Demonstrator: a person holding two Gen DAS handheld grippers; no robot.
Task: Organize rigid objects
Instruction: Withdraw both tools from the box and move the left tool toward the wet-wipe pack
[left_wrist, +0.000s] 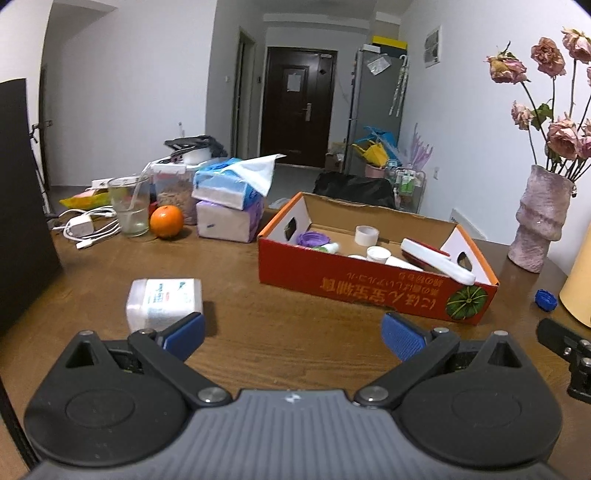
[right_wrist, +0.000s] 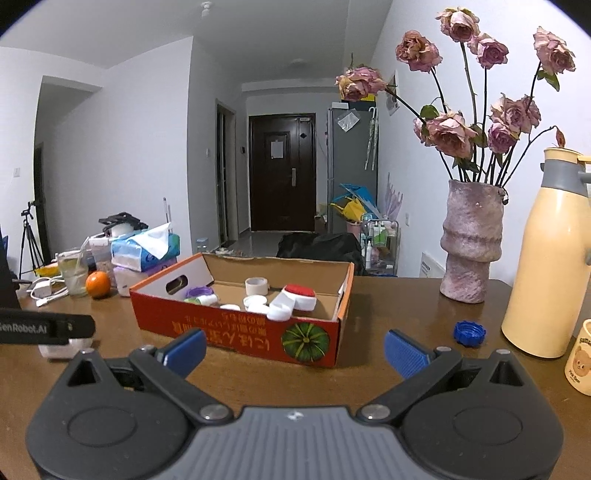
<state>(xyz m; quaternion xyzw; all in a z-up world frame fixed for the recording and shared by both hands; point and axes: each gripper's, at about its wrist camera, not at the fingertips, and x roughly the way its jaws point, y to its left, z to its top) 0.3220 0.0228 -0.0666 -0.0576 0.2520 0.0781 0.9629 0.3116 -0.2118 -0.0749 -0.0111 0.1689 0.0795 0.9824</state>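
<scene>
An open orange cardboard box (left_wrist: 354, 291) lies on the wooden table and holds a tape roll (left_wrist: 366, 235), a purple lid (left_wrist: 311, 238), white caps and a white and red tool (left_wrist: 436, 259). It also shows in the right wrist view (right_wrist: 236, 328). A clear plastic box with a white label (left_wrist: 164, 302) lies left of it, just beyond my left gripper (left_wrist: 293, 334), which is open and empty. A blue bottle cap (right_wrist: 469, 333) lies right of the box, just beyond my right gripper (right_wrist: 295, 349), also open and empty.
At the back left stand a glass (left_wrist: 129, 206), an orange (left_wrist: 166, 220), stacked tissue packs (left_wrist: 229, 206) and a white charger with cable (left_wrist: 86, 227). A pink vase of dried roses (right_wrist: 471, 240), a cream thermos (right_wrist: 550, 258) and a mug (right_wrist: 580, 356) stand on the right.
</scene>
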